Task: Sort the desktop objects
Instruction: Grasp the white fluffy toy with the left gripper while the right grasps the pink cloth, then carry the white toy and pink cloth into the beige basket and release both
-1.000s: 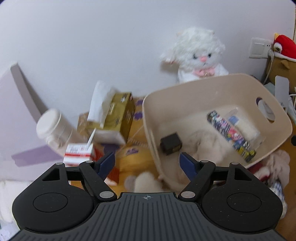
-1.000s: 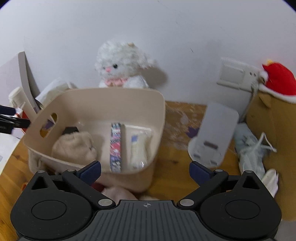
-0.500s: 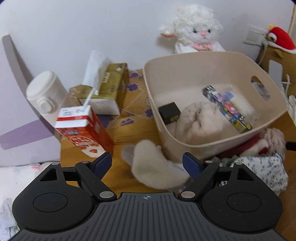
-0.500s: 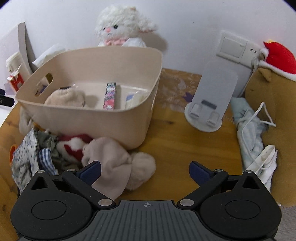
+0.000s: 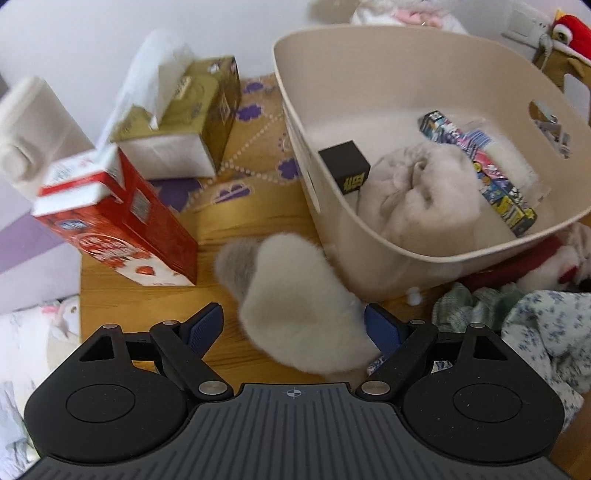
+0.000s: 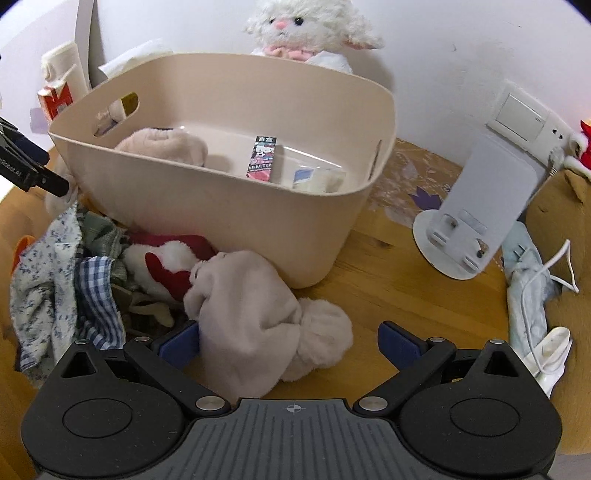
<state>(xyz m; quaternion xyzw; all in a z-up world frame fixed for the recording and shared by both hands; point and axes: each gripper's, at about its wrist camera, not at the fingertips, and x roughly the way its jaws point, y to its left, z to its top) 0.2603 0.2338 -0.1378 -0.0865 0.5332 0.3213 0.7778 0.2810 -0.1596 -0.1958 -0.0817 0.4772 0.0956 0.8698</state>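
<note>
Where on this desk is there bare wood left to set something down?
Bare wood lies between the beige bin and the grey phone stand, and below the red milk carton. The clothes pile along the bin's near side is crowded.

Counted: one beige bin point(image 6: 221, 206), one milk carton point(image 5: 122, 225), one tissue box point(image 5: 192, 122), one lamb plush point(image 6: 303, 29), one phone stand point(image 6: 480, 206).
</note>
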